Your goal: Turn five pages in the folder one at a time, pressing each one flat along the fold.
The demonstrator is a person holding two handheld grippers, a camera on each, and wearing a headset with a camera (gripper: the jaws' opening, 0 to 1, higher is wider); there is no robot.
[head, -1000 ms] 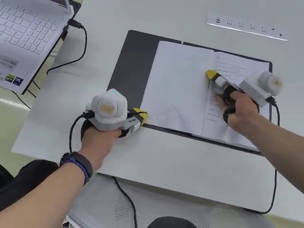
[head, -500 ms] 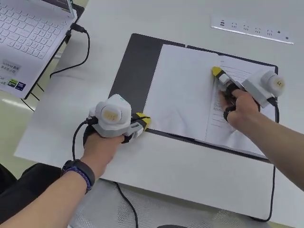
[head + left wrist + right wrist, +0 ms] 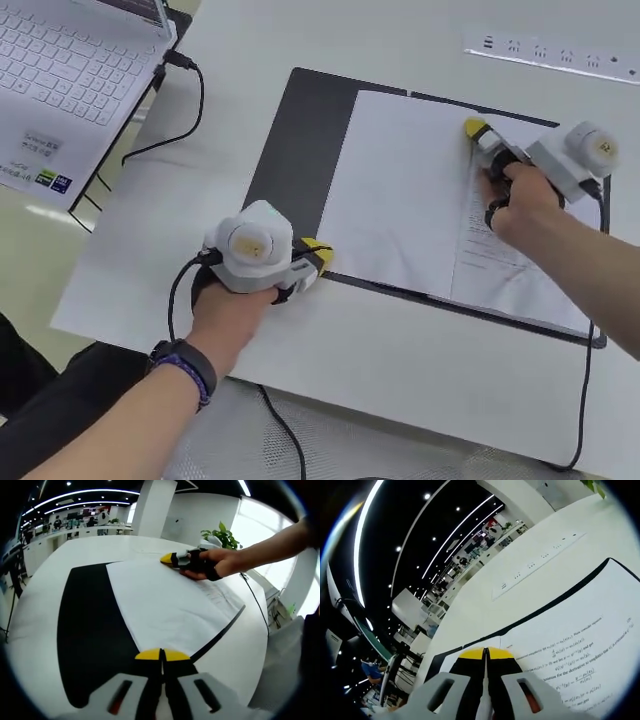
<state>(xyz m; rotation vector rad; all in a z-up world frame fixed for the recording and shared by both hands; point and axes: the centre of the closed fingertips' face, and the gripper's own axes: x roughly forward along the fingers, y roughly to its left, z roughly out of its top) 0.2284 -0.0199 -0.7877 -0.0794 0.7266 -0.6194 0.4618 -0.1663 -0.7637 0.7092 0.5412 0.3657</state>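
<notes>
- While we are looking down at the white table (image 3: 400, 370), the black folder (image 3: 295, 140) is lying open on it. A blank page (image 3: 400, 190) is lying across the folder's middle and a printed page (image 3: 500, 265) is showing to the right of it.
- We are holding the left gripper (image 3: 318, 253) at the folder's near edge, just by the blank page's lower corner. Its jaws are sitting together, with nothing between them that we can see.
- We are holding the right gripper (image 3: 474, 130) near the top of the fold, where the two pages are meeting. Its jaws are likewise sitting together, gripping nothing, with the tips down on the paper.
- A laptop (image 3: 60, 70) is sitting at the far left, and a power strip (image 3: 555, 55) is lying beyond the folder.
</notes>
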